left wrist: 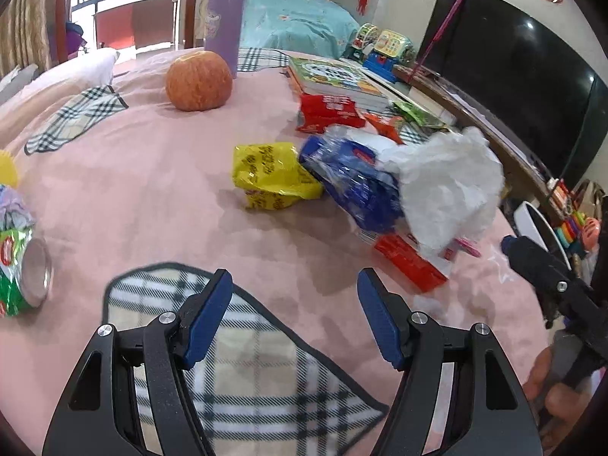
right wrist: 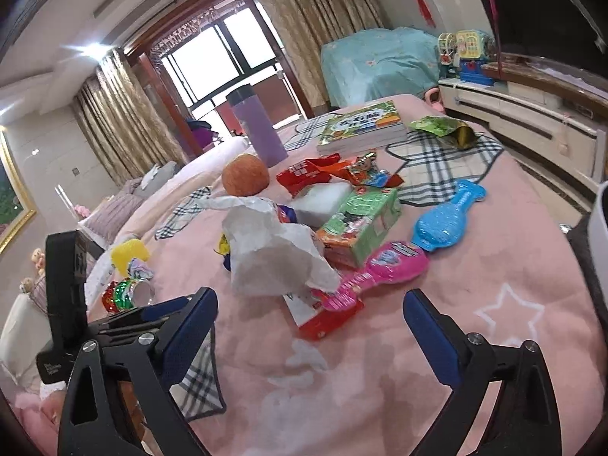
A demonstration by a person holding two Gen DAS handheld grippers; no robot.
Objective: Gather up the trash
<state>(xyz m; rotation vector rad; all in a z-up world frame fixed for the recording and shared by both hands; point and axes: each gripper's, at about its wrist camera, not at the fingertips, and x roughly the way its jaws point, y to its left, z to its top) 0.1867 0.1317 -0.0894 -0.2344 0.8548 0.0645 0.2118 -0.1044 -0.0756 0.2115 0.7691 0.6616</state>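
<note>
Trash lies heaped on a pink bedspread point(left wrist: 152, 197). In the left wrist view I see a yellow wrapper point(left wrist: 273, 174), a blue wrapper point(left wrist: 353, 182), crumpled white paper point(left wrist: 444, 186), a red carton point(left wrist: 410, 262) and a red packet point(left wrist: 326, 112). A crushed green can point(left wrist: 26, 266) lies at the far left. My left gripper point(left wrist: 294, 285) is open above the bedspread, short of the yellow wrapper, with nothing between its fingers. My right gripper point(right wrist: 309, 304) is also open and holds nothing. It is just in front of the red carton point(right wrist: 326, 319) and the white paper point(right wrist: 273, 250).
An orange fruit point(left wrist: 199, 79), a purple flask point(left wrist: 224, 19) and stacked books point(left wrist: 334, 79) stand farther back. A green box point(right wrist: 361, 224), pink point(right wrist: 383, 269) and blue point(right wrist: 444, 216) blister packs lie right of the paper. A white container point(right wrist: 600, 220) shows at the bed's right edge.
</note>
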